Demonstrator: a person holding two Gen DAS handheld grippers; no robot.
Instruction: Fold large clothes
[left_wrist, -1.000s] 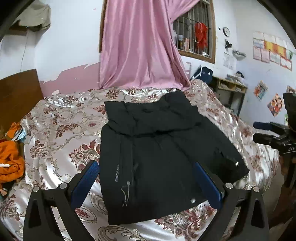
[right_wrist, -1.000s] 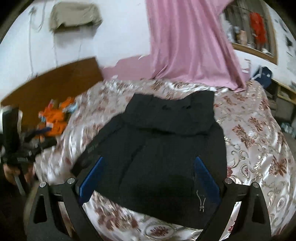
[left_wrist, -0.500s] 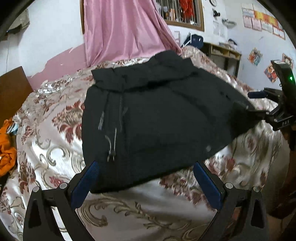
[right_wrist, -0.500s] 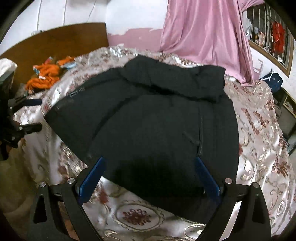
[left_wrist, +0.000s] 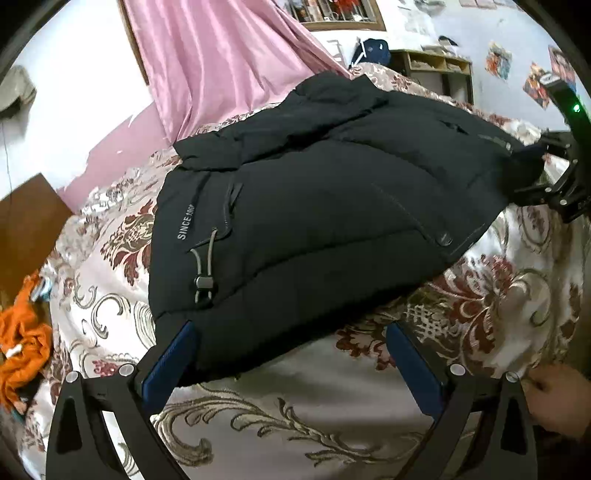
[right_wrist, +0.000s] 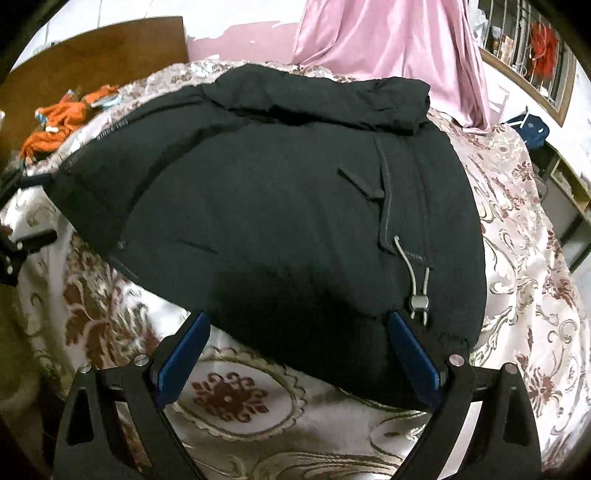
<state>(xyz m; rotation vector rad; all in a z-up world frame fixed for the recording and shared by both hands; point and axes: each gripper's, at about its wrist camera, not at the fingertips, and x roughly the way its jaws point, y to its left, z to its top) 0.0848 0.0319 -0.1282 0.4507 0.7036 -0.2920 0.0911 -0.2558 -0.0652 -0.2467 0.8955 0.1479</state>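
A black padded jacket (left_wrist: 314, 206) lies spread flat on a bed, hood end toward the pink curtain (left_wrist: 221, 55), hem toward us, ready for folding. Its sides already look turned in over the body, though the dark fabric hides the layers, so we cannot be sure. A grey drawcord with a toggle (left_wrist: 204, 282) trails near the hem on our left.

We bring both tools low to the hem, one at each lower corner, which we judge is how a bulky garment is best lifted evenly for a fold toward the hood. The left gripper (left_wrist: 291, 358) has its jaws wide apart, one blue pad at the hem corner, the other over the floral satin bedspread (left_wrist: 480, 295). The right gripper (right_wrist: 295, 350) is likewise spread wide at the opposite corner, one pad just beside the second toggle (right_wrist: 419, 303). Neither has taken cloth.

Orange clothing (left_wrist: 22, 343) is bunched at the far side of the bed, well apart from the jacket. A hand (left_wrist: 554, 398) shows at the edge of the left view.
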